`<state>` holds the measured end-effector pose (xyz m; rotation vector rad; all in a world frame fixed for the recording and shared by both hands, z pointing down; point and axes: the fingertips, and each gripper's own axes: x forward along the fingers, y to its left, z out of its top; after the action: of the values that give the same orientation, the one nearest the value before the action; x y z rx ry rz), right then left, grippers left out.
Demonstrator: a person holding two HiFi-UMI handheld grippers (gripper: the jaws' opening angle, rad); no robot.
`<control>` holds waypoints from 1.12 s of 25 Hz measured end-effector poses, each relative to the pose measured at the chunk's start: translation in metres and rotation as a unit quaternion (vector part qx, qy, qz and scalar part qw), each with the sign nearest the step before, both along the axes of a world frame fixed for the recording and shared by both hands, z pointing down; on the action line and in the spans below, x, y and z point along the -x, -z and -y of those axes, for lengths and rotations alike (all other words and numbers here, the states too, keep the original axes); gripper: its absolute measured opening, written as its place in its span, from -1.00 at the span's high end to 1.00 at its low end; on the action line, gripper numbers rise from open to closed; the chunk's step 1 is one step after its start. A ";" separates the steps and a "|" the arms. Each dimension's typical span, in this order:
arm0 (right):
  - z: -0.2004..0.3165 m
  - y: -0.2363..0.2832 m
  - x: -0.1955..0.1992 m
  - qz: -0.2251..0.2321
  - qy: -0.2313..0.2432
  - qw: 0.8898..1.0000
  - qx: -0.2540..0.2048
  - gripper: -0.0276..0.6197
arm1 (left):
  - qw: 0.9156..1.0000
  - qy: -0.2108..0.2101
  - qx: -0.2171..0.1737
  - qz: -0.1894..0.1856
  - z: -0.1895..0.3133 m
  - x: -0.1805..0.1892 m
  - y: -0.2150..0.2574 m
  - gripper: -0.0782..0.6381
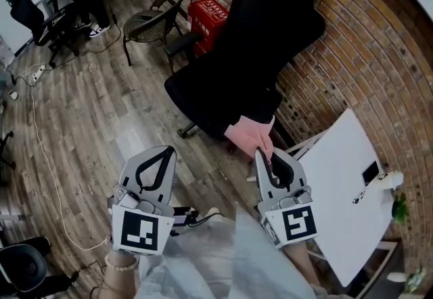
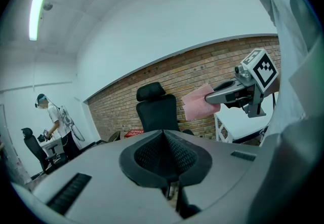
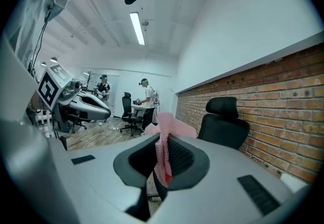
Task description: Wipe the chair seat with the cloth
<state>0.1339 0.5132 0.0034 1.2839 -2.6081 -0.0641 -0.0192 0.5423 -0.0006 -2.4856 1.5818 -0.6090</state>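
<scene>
Right gripper [image 3: 163, 143]: jaws pinched together on a fold of the pink cloth [image 1: 250, 134], with the rest hanging loose beyond the tips
Left gripper [image 2: 165, 136]: jaws closed on nothing, held low and well apart from the chair
Cloth position: in the head view it hangs over the near edge of the black office chair seat [image 1: 203, 98]; the left gripper view shows it free in the air, so it does not look pressed to the cushion yet
Step in hand: probably bringing the cloth down to start the wipe
Contact: lower the right gripper until the loose part spreads on the cushion, and tilt the jaws shallow so fabric rather than plastic rubs the seat
Stroke: overlapping passes from the backrest [image 1: 277, 13] side toward the front edge, with a firm pinch
Risk: the chair likely swivels or rolls, and a hard push could turn it toward the brick wall [image 1: 352, 54], so press lightly or steady it with the left gripper
Clearance: the white table [image 1: 338, 182] stands just beside the right gripper, so swing wide of it
</scene>
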 end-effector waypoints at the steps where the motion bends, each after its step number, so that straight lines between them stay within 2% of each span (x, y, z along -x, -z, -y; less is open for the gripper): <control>1: -0.001 0.000 0.002 -0.001 -0.002 1.000 -0.001 0.74 | 1.000 -0.001 -0.001 0.001 0.000 0.002 0.000 0.73; 17: 0.000 -0.005 0.025 -0.006 -0.021 1.000 -0.002 0.74 | 1.000 -0.005 -0.008 -0.005 -0.003 0.036 0.001 0.73; 22: 0.024 -0.004 0.028 -0.004 -0.020 1.000 -0.007 0.74 | 1.000 0.005 -0.014 -0.007 0.019 0.043 0.001 0.73; 28: 0.085 -0.008 0.032 -0.002 -0.006 1.000 -0.006 0.74 | 1.000 0.018 -0.012 0.003 0.070 0.045 -0.001 0.73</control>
<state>0.1021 0.4281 0.0112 1.3013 -2.6006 -0.0792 -0.0637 0.4724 0.0006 -2.4404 1.6254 -0.5984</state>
